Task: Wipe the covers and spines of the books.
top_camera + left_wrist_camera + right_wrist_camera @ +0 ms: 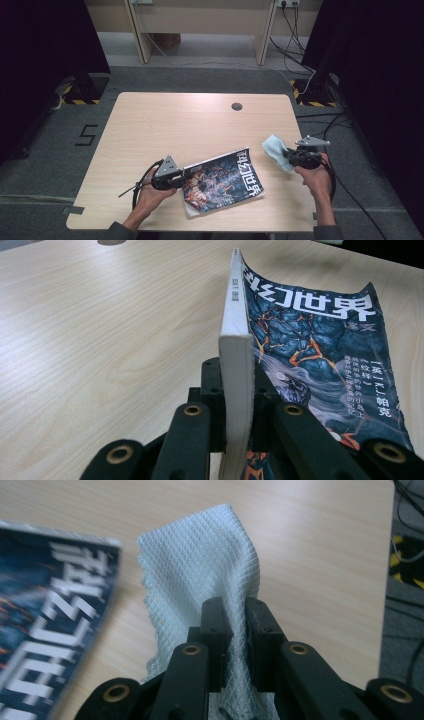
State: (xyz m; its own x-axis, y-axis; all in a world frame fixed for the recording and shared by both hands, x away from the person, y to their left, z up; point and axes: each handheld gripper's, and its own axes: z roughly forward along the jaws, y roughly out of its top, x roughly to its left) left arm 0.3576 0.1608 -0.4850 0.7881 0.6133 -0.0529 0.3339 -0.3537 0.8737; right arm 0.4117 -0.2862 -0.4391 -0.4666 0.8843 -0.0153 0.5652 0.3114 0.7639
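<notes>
the left gripper (181,176) lies low and nearly level over the table (165,120), the person's left hand (150,192) wrapped round its back, forearm coming in from the near edge. its jaws are pinching the spine edge of the magazine (222,181); in the left gripper view the magazine (310,340) stands on edge between the pads, cover side bowing away from the spine.

the right gripper (286,154) is held off the table beyond the magazine's title end, the right hand (315,176) gripping it from the near side. its jaws are pressed onto a pale blue cloth (276,150); in the right gripper view the cloth (200,565) rises between the two pads and flops away past them, clear of the wood.

the magazine sits toward the near edge of the table, its near corner close to that edge. the far half of the table, beyond the magazine, lies bare apart from a small round grey plug (237,106) near the far edge. the gap between the magazine's title end and the cloth is narrow.

the magazine has a dark blue cover with orange cracked-rock art and large white characters along one end, and a white spine. the cloth is thin, with a fine diamond-grid weave, crumpled and folded.
</notes>
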